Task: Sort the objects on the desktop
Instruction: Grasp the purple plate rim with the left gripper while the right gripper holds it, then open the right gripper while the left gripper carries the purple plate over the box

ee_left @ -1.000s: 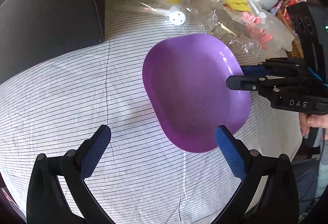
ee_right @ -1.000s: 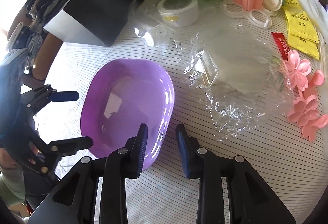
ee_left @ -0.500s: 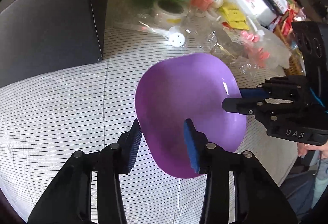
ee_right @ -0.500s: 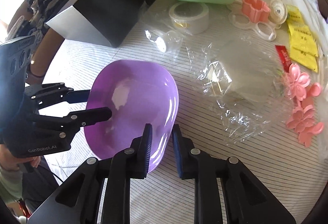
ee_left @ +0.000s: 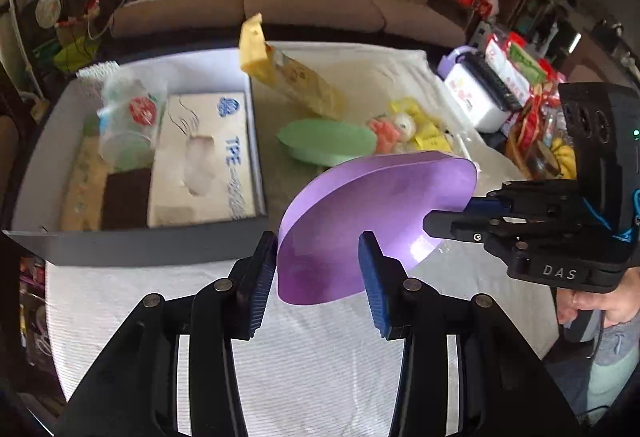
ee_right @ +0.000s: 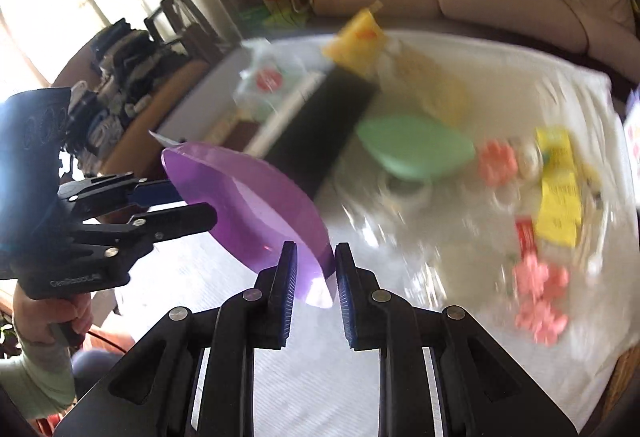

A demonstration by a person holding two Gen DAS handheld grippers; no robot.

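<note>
A purple plastic bowl (ee_left: pixel 372 205) hangs tilted above the striped tablecloth (ee_left: pixel 320 365), held by both grippers. My left gripper (ee_left: pixel 318 249) pinches its near rim, one blue pad outside and one inside the bowl; its jaws are opening slightly, though the pads still press the rim. In the right wrist view the bowl (ee_right: pixel 248 205) has its other rim between the pads of my right gripper (ee_right: pixel 316 257), which is shut on it. Each gripper shows in the other's view: the right gripper (ee_left: pixel 444 217) and the left gripper (ee_right: pixel 192 205).
A black open box (ee_left: pixel 140 241) at the left holds a tissue pack (ee_left: pixel 204 157) and cups. Behind the bowl lie a green plate (ee_left: pixel 328 141), a yellow packet (ee_left: pixel 288 77), yellow sachets (ee_right: pixel 560 189), pink flower pieces (ee_right: pixel 540 289) and crinkled clear plastic. A sofa stands beyond the table.
The left gripper went from wide open to closed on the bowl's rim. Both grippers then rose, lifting the bowl off the cloth and tipping it; the views now look further across the room.
</note>
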